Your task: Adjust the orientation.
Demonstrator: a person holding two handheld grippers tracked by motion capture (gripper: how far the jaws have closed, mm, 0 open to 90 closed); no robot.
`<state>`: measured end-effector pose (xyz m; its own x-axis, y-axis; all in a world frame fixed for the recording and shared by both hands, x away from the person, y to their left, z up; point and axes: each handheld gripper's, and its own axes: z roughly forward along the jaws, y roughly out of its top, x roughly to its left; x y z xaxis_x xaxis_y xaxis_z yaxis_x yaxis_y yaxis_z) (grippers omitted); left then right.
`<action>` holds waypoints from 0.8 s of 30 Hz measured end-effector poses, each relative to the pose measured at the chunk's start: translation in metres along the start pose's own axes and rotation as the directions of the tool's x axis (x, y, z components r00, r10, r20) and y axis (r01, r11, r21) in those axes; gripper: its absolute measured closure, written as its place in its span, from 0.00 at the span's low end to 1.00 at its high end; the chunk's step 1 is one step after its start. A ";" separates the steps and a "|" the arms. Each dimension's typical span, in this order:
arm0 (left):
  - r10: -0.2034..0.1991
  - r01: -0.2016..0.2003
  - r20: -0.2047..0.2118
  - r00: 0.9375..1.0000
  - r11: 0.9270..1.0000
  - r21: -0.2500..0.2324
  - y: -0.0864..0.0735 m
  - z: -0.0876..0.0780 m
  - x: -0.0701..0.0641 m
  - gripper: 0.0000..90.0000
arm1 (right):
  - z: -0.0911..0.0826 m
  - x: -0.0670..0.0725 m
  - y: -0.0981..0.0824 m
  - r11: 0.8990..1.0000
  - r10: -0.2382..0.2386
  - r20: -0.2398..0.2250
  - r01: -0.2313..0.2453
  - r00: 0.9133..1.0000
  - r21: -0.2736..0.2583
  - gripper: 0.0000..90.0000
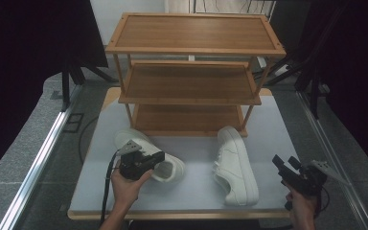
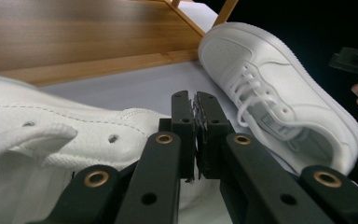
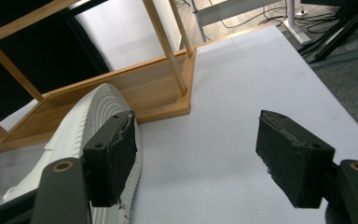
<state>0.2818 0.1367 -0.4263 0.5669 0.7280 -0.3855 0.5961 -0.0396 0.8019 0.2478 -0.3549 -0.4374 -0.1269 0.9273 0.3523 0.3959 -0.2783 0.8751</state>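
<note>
Two white sneakers lie on the white table in front of a three-shelf wooden rack. My left gripper hovers over the left sneaker, its jaws pointing right. In the left gripper view those jaws are pressed together with nothing seen between them, and the left sneaker lies just beside and below them. The right sneaker points toward the rack. My right gripper stands open to its right. In the right gripper view the sneaker's ribbed sole is beside one jaw.
All the rack's shelves are bare; its bottom shelf rests on the table just behind the sneakers. Dark drapes and tripod legs flank the table. A metal rail runs along the floor at the left. Bare tabletop lies right of the rack.
</note>
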 end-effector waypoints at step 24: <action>-0.044 0.043 0.007 0.999 0.991 0.130 -0.008 0.054 -0.011 0.95 | 0.000 -0.004 -0.001 1.000 0.015 0.022 -0.015 1.000 0.005 0.32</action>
<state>0.3015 0.0916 -0.4528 0.5436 0.7244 -0.4238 0.6887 -0.0965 0.7186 0.2475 -0.3583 -0.4395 -0.1005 0.9283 0.3580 0.4024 -0.2912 0.8679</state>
